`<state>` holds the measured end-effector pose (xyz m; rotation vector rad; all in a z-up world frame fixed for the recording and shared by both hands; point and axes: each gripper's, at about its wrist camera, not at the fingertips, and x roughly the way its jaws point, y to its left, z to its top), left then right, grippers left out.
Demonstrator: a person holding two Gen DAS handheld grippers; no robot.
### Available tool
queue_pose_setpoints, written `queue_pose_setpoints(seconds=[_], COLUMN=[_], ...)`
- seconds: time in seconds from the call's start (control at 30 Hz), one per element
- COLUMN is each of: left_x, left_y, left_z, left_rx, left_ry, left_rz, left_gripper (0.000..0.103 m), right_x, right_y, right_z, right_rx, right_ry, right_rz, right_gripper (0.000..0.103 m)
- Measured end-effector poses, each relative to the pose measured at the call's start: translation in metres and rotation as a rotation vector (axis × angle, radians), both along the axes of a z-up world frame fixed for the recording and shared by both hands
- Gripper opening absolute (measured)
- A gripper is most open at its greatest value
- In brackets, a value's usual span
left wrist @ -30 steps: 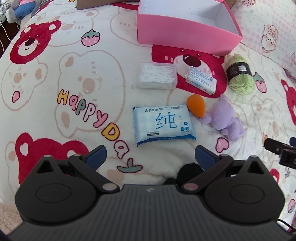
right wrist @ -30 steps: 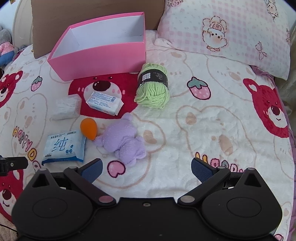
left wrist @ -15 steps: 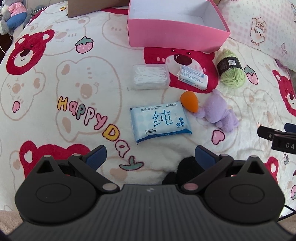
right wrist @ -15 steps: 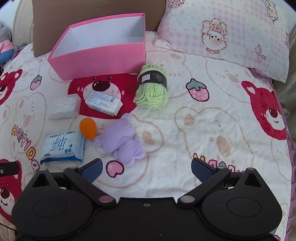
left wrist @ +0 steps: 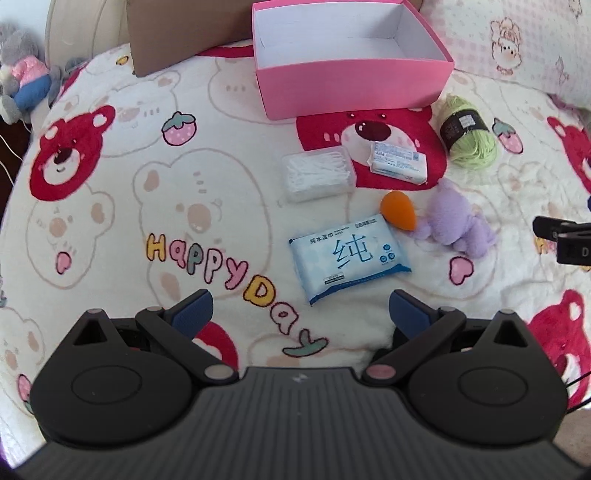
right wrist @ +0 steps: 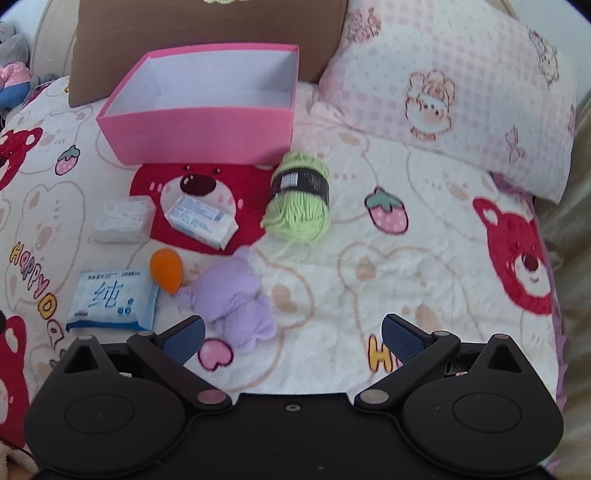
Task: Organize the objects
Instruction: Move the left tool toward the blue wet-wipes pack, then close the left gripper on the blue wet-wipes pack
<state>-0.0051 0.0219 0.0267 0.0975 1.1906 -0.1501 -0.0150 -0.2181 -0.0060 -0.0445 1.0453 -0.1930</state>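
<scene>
An open, empty pink box (left wrist: pixel 351 85) (right wrist: pixel 207 129) stands at the back of a bear-print blanket. In front of it lie a clear box of cotton swabs (left wrist: pixel 317 177) (right wrist: pixel 123 219), a small white tissue pack (left wrist: pixel 399 166) (right wrist: pixel 201 219), a green yarn ball (left wrist: pixel 469 136) (right wrist: pixel 299 203), an orange sponge egg (left wrist: pixel 399 212) (right wrist: pixel 167 269), a purple plush toy (left wrist: pixel 454 229) (right wrist: pixel 232 302) and a blue wet-wipes pack (left wrist: pixel 349 256) (right wrist: pixel 112 304). My left gripper (left wrist: pixel 301 314) is open and empty, just short of the wipes. My right gripper (right wrist: pixel 291 338) is open and empty, right of the plush.
A pink checked pillow (right wrist: pixel 461 88) lies at the back right. A brown cardboard panel (right wrist: pixel 207 29) stands behind the box. A grey stuffed toy (left wrist: pixel 22 77) sits at the far left edge. The right gripper's finger shows in the left wrist view (left wrist: pixel 561 236).
Both grippers have drawn back and risen, so the objects look smaller and farther away. Nothing on the blanket has moved and both grippers stay open.
</scene>
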Motion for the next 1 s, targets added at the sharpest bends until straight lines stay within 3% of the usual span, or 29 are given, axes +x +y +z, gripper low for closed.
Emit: queue_pose_setpoints(seconds=[0.17,0.37,0.47,0.63,0.8,0.87,1.0], left_x=[0.010,0.021,0.029,0.043,0.049,0.052,0.060], left_y=[0.011,0.016,0.019,0.026,0.025,0.024,0.024], left_z=[-0.005,-0.008,-0.014,-0.033,-0.046,-0.049,-0.062], left_rx=[-0.106,-0.105,-0.110,-0.159,-0.199,-0.201,-0.289], left_ry=[0.009,-0.090,-0.116,-0.069,-0.066,-0.091,-0.076], left_rz=[0.002,0.014,0.019,0.037,0.026,0.019,0.041], left_gripper=[0.103,0.100,0.100,0.100,0.098,0.098,0.098], right_x=[0.006,0.015,0.015,0.018,0.027,0.029,0.025], right_y=[0.013,0.007,0.024,0.061,0.058,0.060,0.071], right_z=[0.015,0.019,0.007,-0.018,-0.032,-0.038,-0.051], right_rx=[-0.075,0.192,0.237,0.076,0.161,0.127,0.037], right_ry=[-0.107,-0.203,-0.231,-0.201,-0.150,-0.156,-0.191], right_rz=[0.121,0.222,0.282,0.385,0.375,0.367,0.385], right_gripper=[0.099,0.098,0.098,0.096,0.088,0.088,0.088])
